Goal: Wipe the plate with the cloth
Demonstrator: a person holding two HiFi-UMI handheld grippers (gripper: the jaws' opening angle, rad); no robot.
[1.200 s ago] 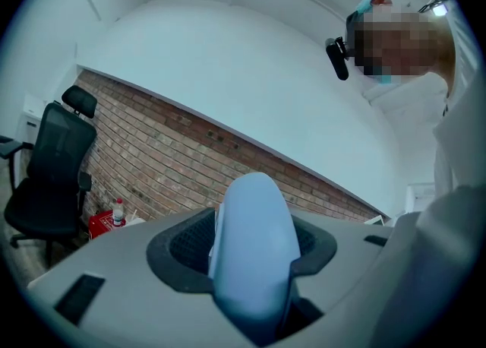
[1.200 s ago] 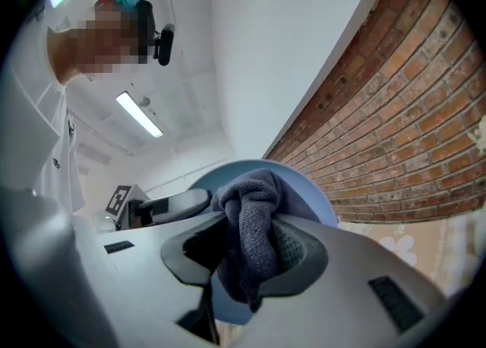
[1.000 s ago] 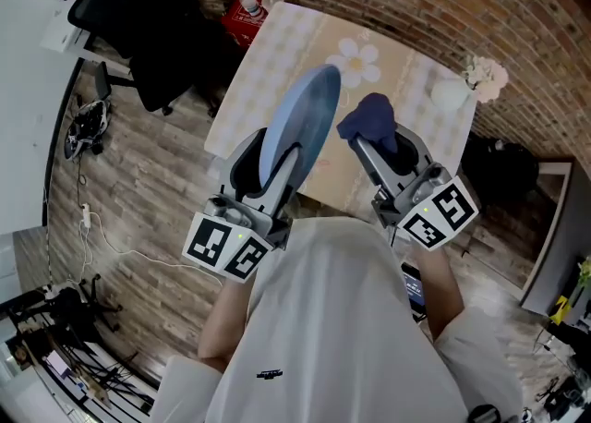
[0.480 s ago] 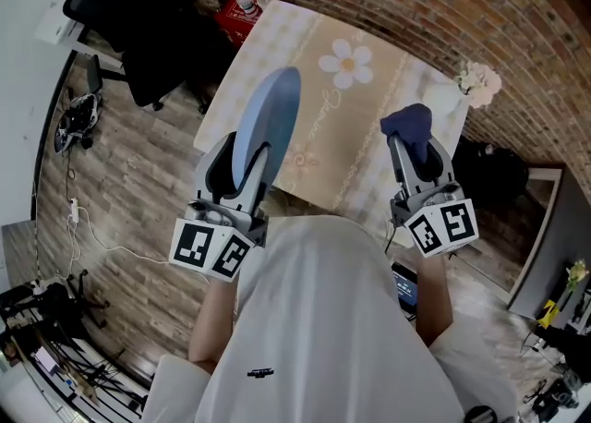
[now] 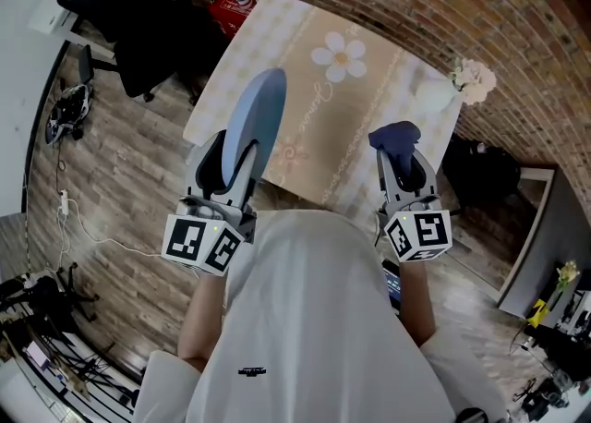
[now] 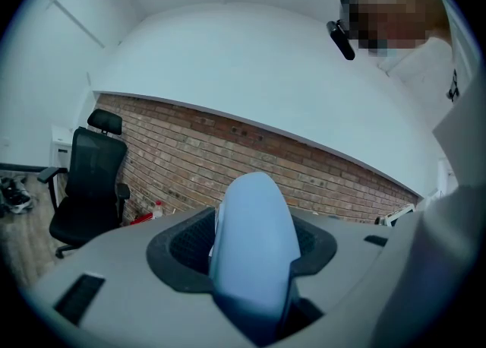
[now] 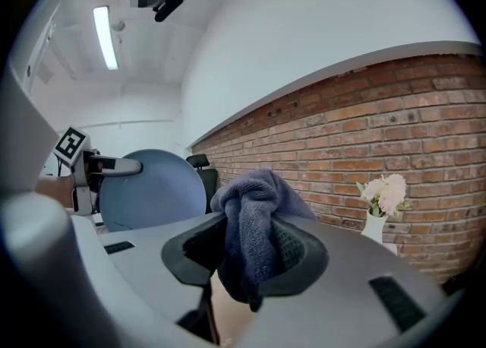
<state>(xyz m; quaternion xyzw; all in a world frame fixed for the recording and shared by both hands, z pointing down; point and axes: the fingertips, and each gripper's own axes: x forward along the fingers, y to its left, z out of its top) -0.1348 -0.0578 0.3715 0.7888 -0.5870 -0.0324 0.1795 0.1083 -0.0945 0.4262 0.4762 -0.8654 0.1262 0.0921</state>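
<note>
Blue plate clamped on edge in left gripper jaws, 10 o'clock, above table | navy cloth pinched in right gripper jaws, 2 o'clock | cloth, beside plate a second ago, now well apart | wiping stroke likely over

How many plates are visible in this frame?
1. The blue plate stands edge-up, clamped in the left hand-held gripper, above the table's near-left edge. No other shows on the table.
</note>
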